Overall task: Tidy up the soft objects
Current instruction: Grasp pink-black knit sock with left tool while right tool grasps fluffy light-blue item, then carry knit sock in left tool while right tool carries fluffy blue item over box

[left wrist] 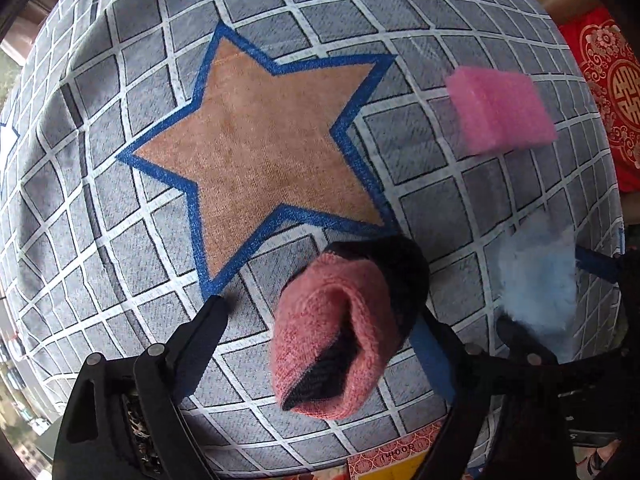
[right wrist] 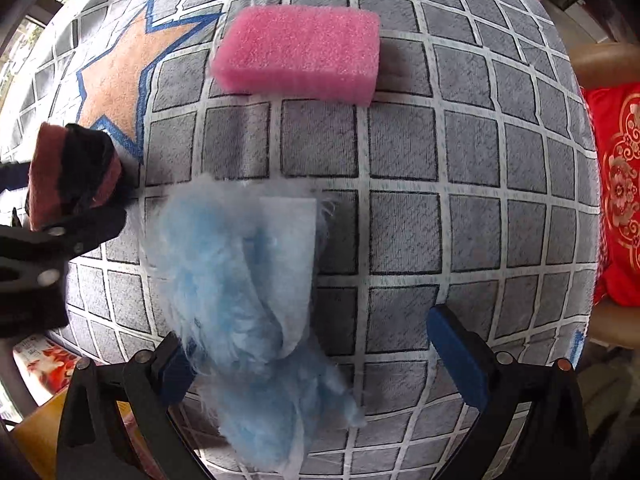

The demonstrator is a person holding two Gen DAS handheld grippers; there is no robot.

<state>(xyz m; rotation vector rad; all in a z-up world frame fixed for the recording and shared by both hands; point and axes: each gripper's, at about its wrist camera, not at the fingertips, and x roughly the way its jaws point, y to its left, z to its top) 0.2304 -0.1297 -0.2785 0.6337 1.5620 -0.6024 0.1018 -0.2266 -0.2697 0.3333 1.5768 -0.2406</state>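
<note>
Between my left gripper's (left wrist: pixel 324 320) spread fingers sits a rolled pink-and-black knit sock (left wrist: pixel 332 336), unpinched. My right gripper (right wrist: pixel 316 344), also spread, straddles a fluffy blue fur piece (right wrist: pixel 240 280). Beyond lies a porous pink sponge block (right wrist: pixel 300 54) on the checked cloth (right wrist: pixel 440 200); sorting looks barely begun.
</note>
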